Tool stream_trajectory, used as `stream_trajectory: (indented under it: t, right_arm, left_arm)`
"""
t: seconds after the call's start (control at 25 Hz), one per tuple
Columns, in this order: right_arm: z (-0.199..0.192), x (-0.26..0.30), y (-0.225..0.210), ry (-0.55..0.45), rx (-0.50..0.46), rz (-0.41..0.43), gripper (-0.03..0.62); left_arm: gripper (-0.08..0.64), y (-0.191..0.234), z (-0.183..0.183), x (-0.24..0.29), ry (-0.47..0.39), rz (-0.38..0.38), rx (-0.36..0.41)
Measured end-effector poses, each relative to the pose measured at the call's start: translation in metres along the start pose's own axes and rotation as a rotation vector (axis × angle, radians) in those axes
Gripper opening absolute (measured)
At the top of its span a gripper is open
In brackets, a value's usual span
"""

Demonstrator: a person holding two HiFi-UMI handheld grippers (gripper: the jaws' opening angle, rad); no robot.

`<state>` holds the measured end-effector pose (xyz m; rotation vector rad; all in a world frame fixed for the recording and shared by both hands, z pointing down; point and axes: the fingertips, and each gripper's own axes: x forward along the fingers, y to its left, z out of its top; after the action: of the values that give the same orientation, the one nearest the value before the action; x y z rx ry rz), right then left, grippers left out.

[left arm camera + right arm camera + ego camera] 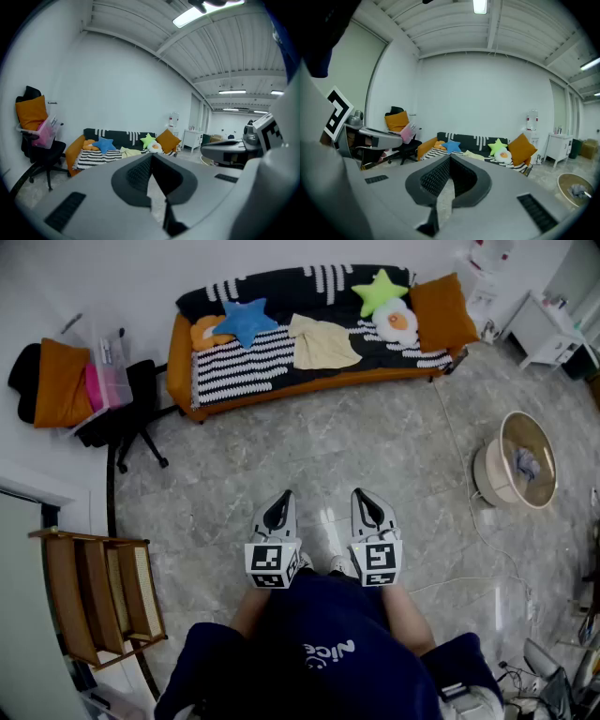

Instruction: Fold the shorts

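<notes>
The shorts (323, 343) are pale yellow and lie crumpled on the striped seat of the sofa (183, 371) at the far side of the room. They are small in the left gripper view (130, 151) and in the right gripper view (474, 153). Both grippers hang side by side over the floor, close in front of the person and well short of the sofa. My left gripper (280, 500) is shut with nothing in it, its jaws (151, 157) meeting at the tip. My right gripper (364, 496) is shut and empty too (450, 157).
On the sofa lie a blue star cushion (246, 320), a green star cushion (380, 289), an egg cushion (398, 322) and an orange pillow (441, 310). An office chair (131, 413) stands left, a wooden rack (94, 592) near left, a round basket (520, 460) right, cables beside it.
</notes>
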<state>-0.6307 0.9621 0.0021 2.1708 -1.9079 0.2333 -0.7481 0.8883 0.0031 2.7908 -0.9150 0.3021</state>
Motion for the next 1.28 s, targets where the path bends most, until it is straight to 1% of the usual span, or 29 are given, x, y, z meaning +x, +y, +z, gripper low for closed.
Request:
stream_trajectory:
  t: [0.24, 0.44, 0.56, 0.6, 0.64, 0.68, 0.72, 0.76, 0.84, 0.88, 0.96, 1.12, 1.28]
  right_arm:
    - [-0.008, -0.004, 0.002, 0.011, -0.004, 0.011, 0.008]
    - [-0.012, -0.003, -0.001, 0.009, 0.015, 0.003, 0.009]
    - [-0.015, 0.002, -0.003, 0.008, 0.043, 0.003, 0.011]
    - [-0.018, 0.003, -0.002, 0.014, 0.052, 0.014, 0.014]
    - [-0.02, 0.005, 0.001, 0.022, 0.063, 0.034, 0.098]
    - [-0.022, 0.008, 0.005, 0.03, 0.075, 0.055, 0.204]
    - [-0.023, 0.01, 0.008, 0.035, 0.083, 0.073, 0.246]
    - [-0.023, 0.013, 0.01, 0.039, 0.087, 0.086, 0.29]
    - [-0.025, 0.018, 0.013, 0.054, 0.089, 0.1, 0.406]
    - [-0.026, 0.021, 0.013, 0.061, 0.089, 0.1, 0.419]
    - [-0.028, 0.025, 0.013, 0.065, 0.09, 0.088, 0.419]
    - [-0.03, 0.033, 0.008, 0.058, 0.095, 0.054, 0.417]
    - [-0.032, 0.044, -0.001, 0.07, 0.096, 0.039, 0.41]
  left_arm:
    - [0.003, -0.009, 0.001, 0.002, -0.017, -0.014, -0.002]
    - [0.003, -0.008, -0.007, 0.0, -0.001, -0.02, -0.015]
    - [0.003, -0.009, -0.012, 0.003, 0.015, -0.045, -0.028]
    - [0.04, -0.011, -0.013, 0.003, 0.023, -0.068, -0.032]
    - [0.13, -0.013, -0.015, 0.004, 0.032, -0.098, -0.034]
    - [0.185, -0.014, -0.017, 0.005, 0.041, -0.126, -0.033]
    - [0.239, -0.014, -0.019, 0.006, 0.05, -0.148, -0.029]
    - [0.277, -0.013, -0.021, 0.007, 0.061, -0.162, -0.021]
    - [0.338, -0.01, -0.025, 0.009, 0.086, -0.176, 0.0]
    - [0.356, -0.007, -0.027, 0.009, 0.094, -0.178, 0.011]
    - [0.362, -0.003, -0.028, 0.011, 0.099, -0.178, 0.019]
    - [0.364, 0.007, -0.028, 0.015, 0.093, -0.18, 0.005]
    - [0.362, 0.02, -0.027, 0.025, 0.115, -0.175, -0.013]
